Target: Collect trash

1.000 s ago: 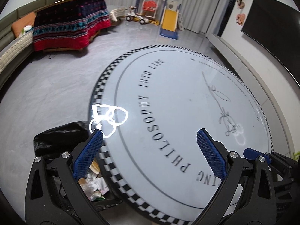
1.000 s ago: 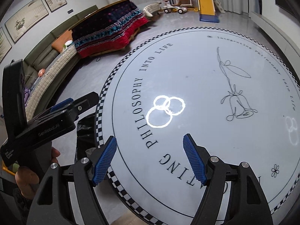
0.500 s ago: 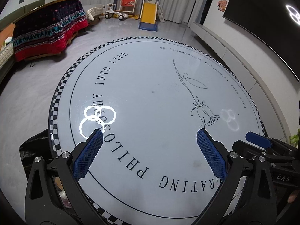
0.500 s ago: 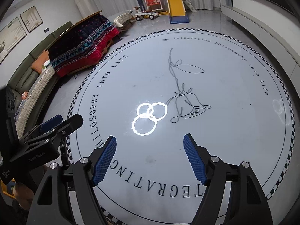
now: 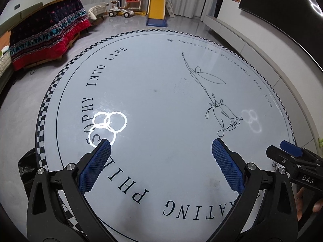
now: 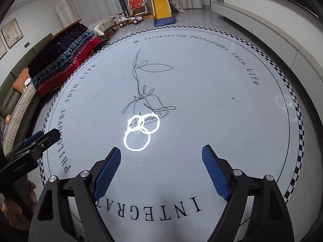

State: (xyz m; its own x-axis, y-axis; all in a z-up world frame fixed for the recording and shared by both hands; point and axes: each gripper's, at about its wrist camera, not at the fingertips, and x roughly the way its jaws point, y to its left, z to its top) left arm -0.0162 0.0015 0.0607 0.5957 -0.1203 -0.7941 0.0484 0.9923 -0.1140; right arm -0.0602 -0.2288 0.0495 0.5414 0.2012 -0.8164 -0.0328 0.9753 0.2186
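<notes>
Left wrist view: the left gripper (image 5: 161,143) hangs tilted down over a round floor mat (image 5: 161,70), its blue-padded jaws spread wide with only bare mat between them. The mat is pale, with a black-and-white checked border, a line drawing of a flower and lettering that runs round the rim. A bright reflection of three rings (image 5: 108,126) lies on the mat just beyond the left pad.

The only container in sight is a black trash bag (image 5: 27,164). It sits on the grey floor at the near left, just outside the mat's checked border and partly hidden behind the left finger. Only a crumpled dark edge of the bag shows, so what is in it cannot be told.

At the near right edge of this view the right gripper (image 5: 292,155) reaches in, with fingertips of the person's hand (image 5: 316,205) below it. In the right wrist view its jaws have just been opening and stand released, nothing between them. A small dark speck (image 6: 233,98) lies on the mat to the far right, too small to identify.

Far off on the left stands a low table draped in a red and dark patterned quilt (image 5: 48,38). At the far wall are a yellow toy slide (image 5: 156,10), a swing and a ride-on car.
</notes>
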